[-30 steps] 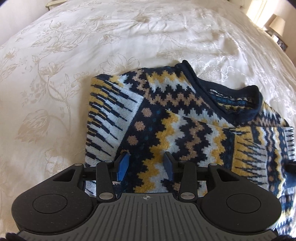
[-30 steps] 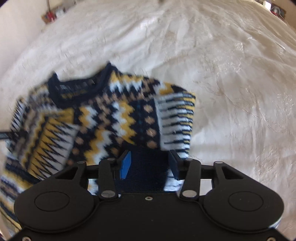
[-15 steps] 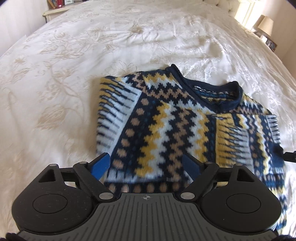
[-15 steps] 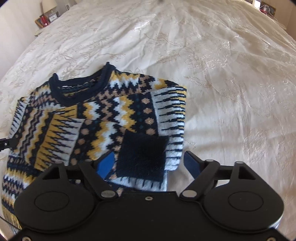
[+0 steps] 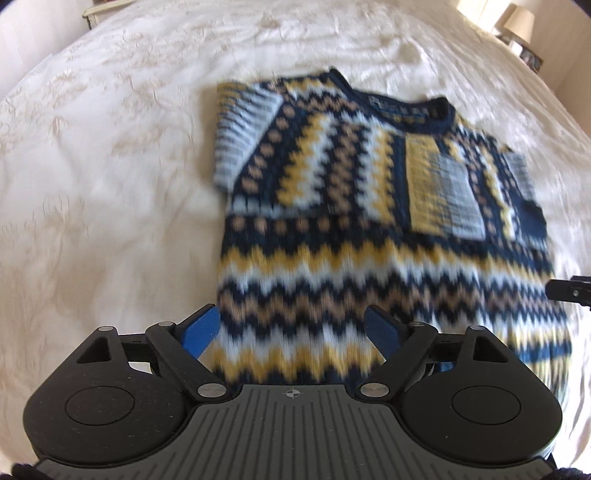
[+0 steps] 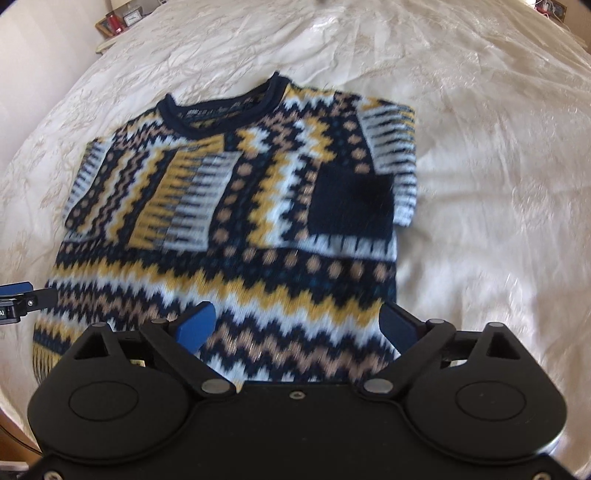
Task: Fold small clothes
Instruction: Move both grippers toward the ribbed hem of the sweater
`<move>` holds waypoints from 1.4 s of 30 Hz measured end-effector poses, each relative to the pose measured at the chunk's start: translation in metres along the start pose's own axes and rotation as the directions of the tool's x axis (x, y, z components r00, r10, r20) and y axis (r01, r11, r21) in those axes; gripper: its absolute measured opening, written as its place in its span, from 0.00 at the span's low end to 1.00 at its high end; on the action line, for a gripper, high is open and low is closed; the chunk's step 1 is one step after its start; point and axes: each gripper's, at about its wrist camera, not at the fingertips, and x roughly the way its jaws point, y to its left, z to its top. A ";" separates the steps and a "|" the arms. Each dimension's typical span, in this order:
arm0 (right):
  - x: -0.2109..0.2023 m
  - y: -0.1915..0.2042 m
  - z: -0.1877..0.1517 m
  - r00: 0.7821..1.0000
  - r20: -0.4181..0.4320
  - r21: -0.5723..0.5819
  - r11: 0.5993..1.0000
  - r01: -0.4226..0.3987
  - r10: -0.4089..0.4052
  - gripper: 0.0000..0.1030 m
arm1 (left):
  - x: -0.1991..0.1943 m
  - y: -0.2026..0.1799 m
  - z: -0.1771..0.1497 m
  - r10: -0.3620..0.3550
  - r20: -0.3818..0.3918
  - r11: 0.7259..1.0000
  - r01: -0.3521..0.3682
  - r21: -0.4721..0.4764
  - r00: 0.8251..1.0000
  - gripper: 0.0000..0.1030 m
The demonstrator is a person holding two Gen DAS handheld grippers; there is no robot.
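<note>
A small knitted sweater [image 5: 369, 229] in navy, yellow, white and tan zigzags lies flat on the bed, neck away from me, both sleeves folded in over the chest. It also shows in the right wrist view [image 6: 236, 229]. My left gripper [image 5: 291, 328] is open and empty, above the sweater's lower left hem. My right gripper [image 6: 297, 325] is open and empty, above the lower right hem. The right gripper's tip shows at the right edge of the left wrist view [image 5: 569, 291]; the left gripper's tip shows at the left edge of the right wrist view [image 6: 18, 299].
A cream embroidered bedspread [image 5: 110, 184] covers the bed around the sweater. A bedside lamp [image 5: 519, 22] stands far right. A nightstand with small items [image 6: 118, 22] is at the far left in the right wrist view.
Both grippers have opened, let go of the folded-in sleeves and pulled back toward the hem, so more of the sweater's lower body is in view.
</note>
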 end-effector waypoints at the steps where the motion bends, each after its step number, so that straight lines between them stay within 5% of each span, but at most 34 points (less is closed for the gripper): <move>1: 0.000 0.003 -0.006 1.000 -0.006 0.000 1.000 -0.001 0.001 0.93 | 0.000 -0.001 -0.004 -0.005 -0.008 1.000 0.005 0.005 1.000 0.82; 14: -0.010 0.016 -0.057 0.999 -0.034 0.098 0.995 0.036 -0.032 0.93 | 0.015 0.002 -0.037 -0.047 -0.080 0.997 0.052 0.065 0.996 0.83; 25: -0.031 0.007 -0.097 0.999 0.019 0.200 0.979 0.034 -0.039 0.94 | 0.030 -0.001 -0.046 -0.067 -0.075 0.994 0.073 0.081 0.995 0.99; 34: -0.037 -0.011 -0.139 0.999 0.002 0.185 0.982 -0.034 0.034 0.99 | 0.035 -0.019 -0.051 0.051 -0.027 0.998 -0.050 0.037 0.998 1.00; 38: -0.041 -0.019 -0.157 0.997 0.020 0.177 0.981 -0.074 0.072 0.99 | 0.013 -0.018 -0.061 0.062 0.024 0.998 -0.062 0.013 0.998 0.82; 42: -0.045 -0.025 -0.175 0.992 0.028 0.184 0.975 -0.122 0.119 0.99 | -0.015 -0.014 -0.090 0.050 0.049 0.999 -0.050 0.010 0.998 0.79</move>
